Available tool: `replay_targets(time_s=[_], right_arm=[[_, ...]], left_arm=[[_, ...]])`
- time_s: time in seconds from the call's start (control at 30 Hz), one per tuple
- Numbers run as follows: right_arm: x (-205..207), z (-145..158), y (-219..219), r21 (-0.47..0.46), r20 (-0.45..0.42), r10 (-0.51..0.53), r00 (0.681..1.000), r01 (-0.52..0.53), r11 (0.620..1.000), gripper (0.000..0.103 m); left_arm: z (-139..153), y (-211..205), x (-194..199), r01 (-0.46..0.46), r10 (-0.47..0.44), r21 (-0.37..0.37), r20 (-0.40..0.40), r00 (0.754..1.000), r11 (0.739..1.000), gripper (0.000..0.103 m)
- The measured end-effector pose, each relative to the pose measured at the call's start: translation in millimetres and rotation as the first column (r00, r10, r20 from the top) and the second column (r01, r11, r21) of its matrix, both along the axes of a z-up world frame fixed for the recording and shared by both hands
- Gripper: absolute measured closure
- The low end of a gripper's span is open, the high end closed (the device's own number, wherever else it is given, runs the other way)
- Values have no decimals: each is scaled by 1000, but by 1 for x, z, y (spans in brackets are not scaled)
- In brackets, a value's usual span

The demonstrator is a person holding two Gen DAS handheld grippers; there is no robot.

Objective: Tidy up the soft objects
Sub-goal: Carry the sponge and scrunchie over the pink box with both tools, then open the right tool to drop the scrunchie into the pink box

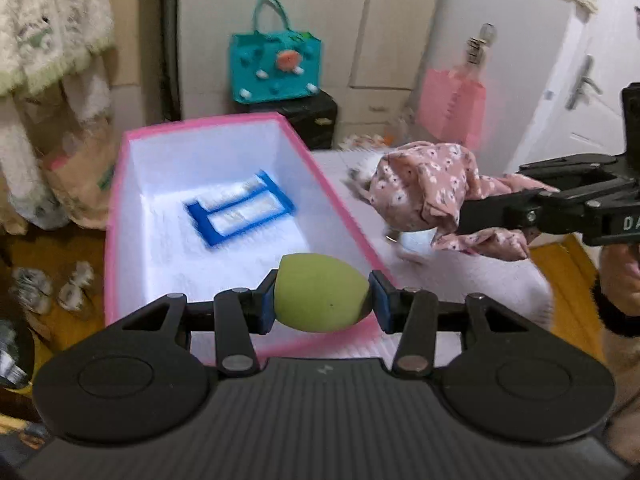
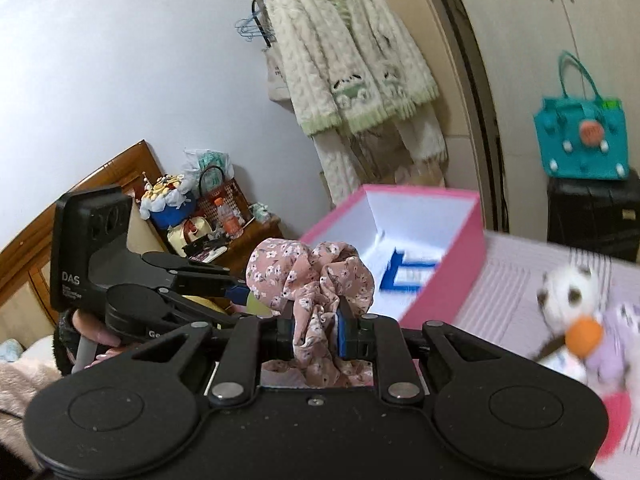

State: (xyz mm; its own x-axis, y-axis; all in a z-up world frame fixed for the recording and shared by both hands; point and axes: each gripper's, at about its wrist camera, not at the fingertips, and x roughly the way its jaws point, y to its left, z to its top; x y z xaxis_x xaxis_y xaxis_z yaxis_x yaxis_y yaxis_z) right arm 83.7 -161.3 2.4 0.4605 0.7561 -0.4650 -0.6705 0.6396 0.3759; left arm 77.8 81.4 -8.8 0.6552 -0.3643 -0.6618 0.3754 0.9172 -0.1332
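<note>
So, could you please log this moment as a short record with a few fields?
left claw: shut on green sponge egg, at near rim of box
right claw: shut on pink floral scrunchie
box: pink outside, white inside, open
in box: blue-and-white packet
on white surface: plush toy, blurred

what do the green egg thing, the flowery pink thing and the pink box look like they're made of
Green egg: probably soft foam sponge, matte, finely pitted; the left gripper pinches it.
Flowery pink thing: thin woven fabric with a small white flower print, gathered in loose ruffles like a scrunchie, bunched in the right gripper.
Pink box: likely cardboard, with stiff straight walls, a pink outside and a plain white lining.
</note>
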Motion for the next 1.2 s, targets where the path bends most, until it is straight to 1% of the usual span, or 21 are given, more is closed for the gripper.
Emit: replay_targets(time_s=[0.13,0.17,0.2,0.37,0.5,0.53,0.6,0.63,0.7,0.8,0.83,0.87,0.93,1.0,1.1,1.13,1.17,1.2], right_arm=[[28,3,22,-21,45,0,999,1,1000,81],[38,3,30,-35,51,4,999,-2,999,81],[47,3,36,-52,53,7,999,-4,999,81],[102,-5,70,-150,25,27,999,-23,988,80],[148,-23,92,-207,-37,15,999,-22,978,80],[158,-28,97,-223,-51,12,999,-23,975,80],[176,-37,105,-247,-78,13,997,-32,968,79],[186,-41,109,-259,-92,11,996,-34,965,79],[201,-50,116,-290,-113,19,993,-52,956,79],[214,-62,125,-323,-117,18,993,-56,945,78],[218,-65,127,-325,-122,24,992,-63,944,78],[221,-68,131,-327,-127,32,991,-73,942,78],[224,-70,136,-337,-120,49,992,-87,937,77],[227,-72,143,-351,-107,67,992,-101,931,71],[233,-74,148,-352,-115,76,990,-113,929,65],[234,-74,148,-355,-114,76,991,-112,928,59],[235,-75,148,-357,-115,77,990,-113,927,55],[237,-75,147,-355,-117,77,990,-114,928,52]], left_arm=[[-9,8,27,-60,54,105,65,996,993,56],[-13,10,36,-85,77,132,62,995,988,56],[-17,11,44,-86,78,156,55,995,984,56],[-26,20,84,-99,93,214,35,995,972,56],[-35,22,118,-70,75,247,-11,997,966,55],[-39,21,123,-53,59,253,-16,998,966,53],[-47,14,135,-49,61,285,-36,997,957,53],[-52,10,143,-37,58,303,-62,996,952,53],[-55,6,154,-22,47,301,-76,996,953,53],[-58,2,168,-27,53,324,-70,996,946,54],[-59,2,174,-32,60,328,-75,995,944,57],[-61,2,178,-33,64,331,-84,994,943,58],[-65,4,188,-35,80,332,-120,990,943,65],[-67,9,190,-41,92,327,-144,985,944,65],[-62,14,187,-52,101,312,-144,984,949,65],[-58,14,184,-53,101,312,-139,985,949,65],[-56,15,183,-51,97,313,-133,986,948,64],[-53,14,181,-48,94,319,-131,987,947,60]])
